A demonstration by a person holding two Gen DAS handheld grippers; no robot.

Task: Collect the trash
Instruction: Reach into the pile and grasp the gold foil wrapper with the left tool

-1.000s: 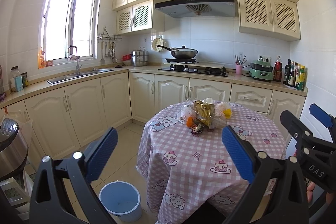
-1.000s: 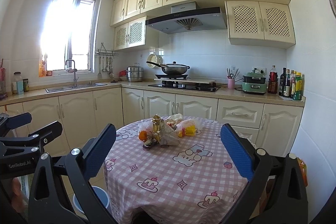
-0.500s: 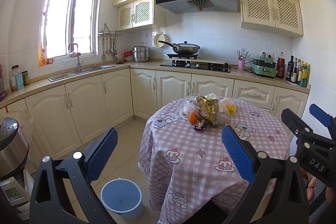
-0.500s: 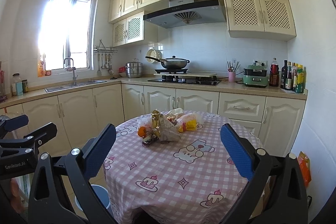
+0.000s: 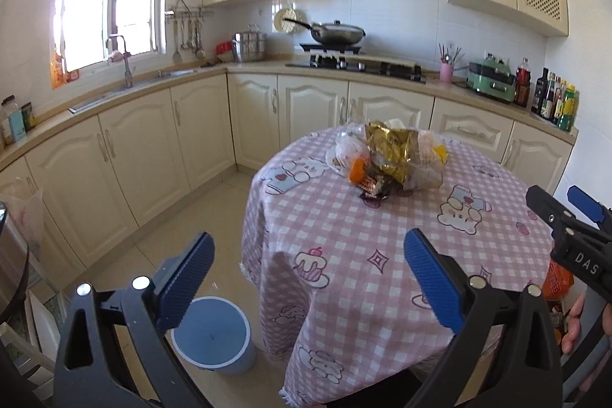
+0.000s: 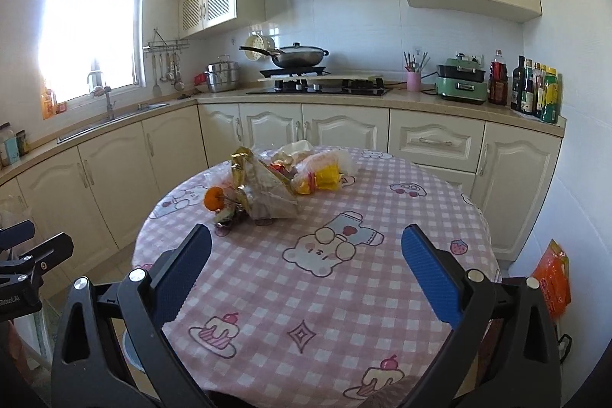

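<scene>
Left of the round table [image 5: 382, 255], a blue bin [image 5: 214, 339] stands on the floor. The left gripper [image 5: 306, 278] hangs empty, jaws wide apart, over the table's near edge. The trash pile [image 6: 267, 186] — gold wrapper, clear bags, an orange scrap — sits on the table's far side. The right gripper [image 6: 306, 270] hovers above the table, likewise spread and empty.

Both wrist views face the table [image 5: 382, 255] from near, trash pile [image 6: 267, 190] at 12 o'clock in each.
</scene>
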